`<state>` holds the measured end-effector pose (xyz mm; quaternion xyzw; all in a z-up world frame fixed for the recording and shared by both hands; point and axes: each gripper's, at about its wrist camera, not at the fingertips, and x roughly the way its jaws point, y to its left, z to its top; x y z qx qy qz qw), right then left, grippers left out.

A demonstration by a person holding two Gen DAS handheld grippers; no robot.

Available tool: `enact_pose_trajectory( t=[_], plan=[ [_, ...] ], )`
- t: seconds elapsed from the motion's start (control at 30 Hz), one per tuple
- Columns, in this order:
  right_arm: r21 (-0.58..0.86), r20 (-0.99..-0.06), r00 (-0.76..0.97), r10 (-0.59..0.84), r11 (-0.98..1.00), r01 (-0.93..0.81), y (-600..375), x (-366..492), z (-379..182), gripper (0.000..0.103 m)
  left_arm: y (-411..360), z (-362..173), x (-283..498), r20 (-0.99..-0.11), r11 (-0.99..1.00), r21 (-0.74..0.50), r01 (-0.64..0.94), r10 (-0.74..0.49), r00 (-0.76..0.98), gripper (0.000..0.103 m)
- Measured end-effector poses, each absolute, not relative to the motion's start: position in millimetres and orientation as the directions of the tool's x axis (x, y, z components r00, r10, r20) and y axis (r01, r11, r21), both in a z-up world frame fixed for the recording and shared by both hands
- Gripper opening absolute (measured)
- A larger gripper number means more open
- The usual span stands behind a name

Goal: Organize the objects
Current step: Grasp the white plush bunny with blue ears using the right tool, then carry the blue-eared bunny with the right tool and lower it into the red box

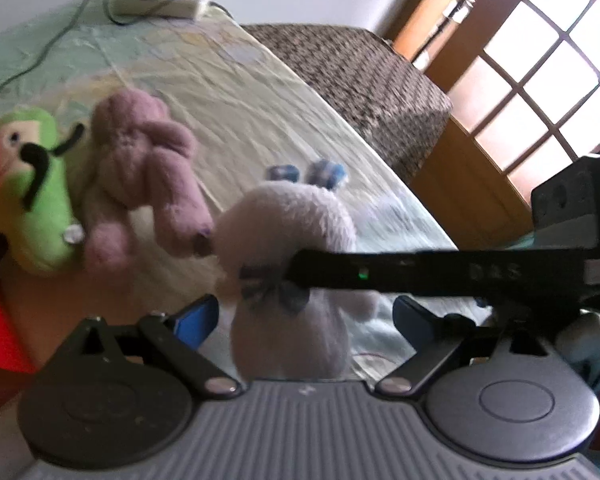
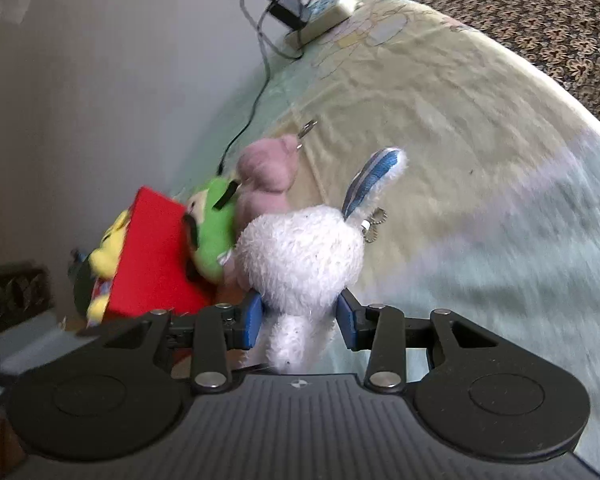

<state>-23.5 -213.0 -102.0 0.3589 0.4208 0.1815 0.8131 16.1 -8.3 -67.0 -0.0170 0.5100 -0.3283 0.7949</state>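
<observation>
One fluffy white plush rabbit between right tongs

white plush: lower body hidden behind the right gripper's body; in the left wrist view a black bar crosses its middle.
red box: bottom hidden by the gripper linkage.
yellow plush: mostly hidden behind the red box.
green plush: blurred, cut off at the left edge.
sheet: right part smeared with blur.
</observation>
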Motion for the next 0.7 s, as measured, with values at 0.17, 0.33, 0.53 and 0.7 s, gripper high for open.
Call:
enact_pose_trajectory(
  t=[0.17,0.33,0.53,0.7],
  plan=[
    [0.719,-0.545,0.559,0.626,0.691,-0.074,-204.1,-37.3,-92.3,0.042,-17.8,-69.5,7.4,-0.813,0.774,-0.33,0.54,-0.524,0.255,0.087],
    [0.73,-0.503,0.567,0.652,0.672,-0.125,-202.4,-37.7,-82.3,0.042,-5.8,-50.7,-5.7,-0.784,0.784,-0.307,0.54,-0.53,0.323,0.084],
    [0.706,-0.416,0.575,0.704,0.649,-0.285,-181.3,-31.1,-51.3,0.042,25.0,-11.5,-19.6,-0.718,0.825,-0.282,0.49,-0.52,0.462,0.084],
    [0.689,-0.314,0.563,0.764,0.592,-0.419,-158.0,-19.5,-20.8,0.043,56.9,22.4,-36.6,-0.646,0.863,-0.248,0.44,-0.485,0.589,0.084]
  ],
)
